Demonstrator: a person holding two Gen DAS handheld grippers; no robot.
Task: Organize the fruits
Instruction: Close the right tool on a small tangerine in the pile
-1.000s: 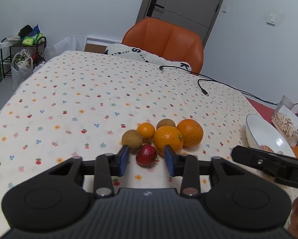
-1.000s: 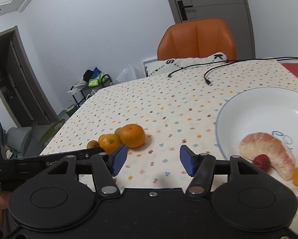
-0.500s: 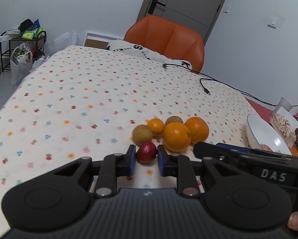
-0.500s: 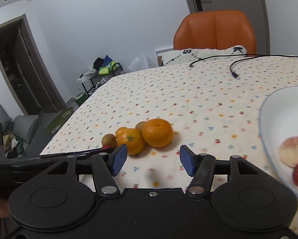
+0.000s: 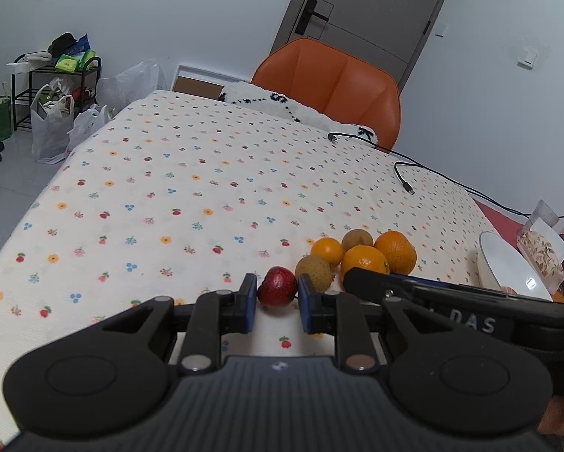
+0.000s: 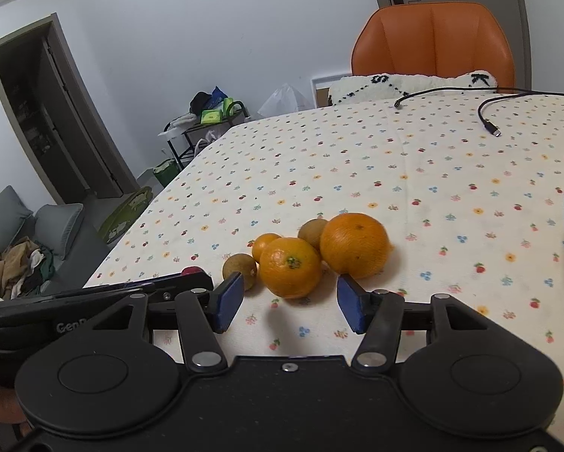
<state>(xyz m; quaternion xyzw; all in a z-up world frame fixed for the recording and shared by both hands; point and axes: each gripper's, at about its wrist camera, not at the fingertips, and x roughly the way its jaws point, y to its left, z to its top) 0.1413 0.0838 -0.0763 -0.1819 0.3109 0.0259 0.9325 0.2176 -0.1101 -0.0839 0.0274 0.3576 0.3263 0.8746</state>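
Observation:
My left gripper (image 5: 276, 303) is shut on a small red fruit (image 5: 278, 291), held just left of a fruit pile on the flowered tablecloth. The pile holds two large oranges (image 6: 354, 245) (image 6: 290, 267), a small orange (image 6: 265, 245) and two brown kiwis (image 6: 239, 270) (image 6: 312, 230). My right gripper (image 6: 287, 303) is open and empty, its blue pads either side of the near orange, just short of it. In the left wrist view the pile (image 5: 364, 260) sits right of the red fruit. Only a sliver of the red fruit (image 6: 191, 270) shows in the right wrist view.
A white bowl (image 5: 508, 269) stands at the right with a snack bag (image 5: 541, 248) behind it. A black cable (image 5: 406, 177) lies across the far right of the table. An orange chair (image 5: 334, 83) with a white cushion stands at the far edge.
My left gripper closed on the red fruit and carried it left, away from the pile. My right gripper swung left from the bowl to the oranges, staying open.

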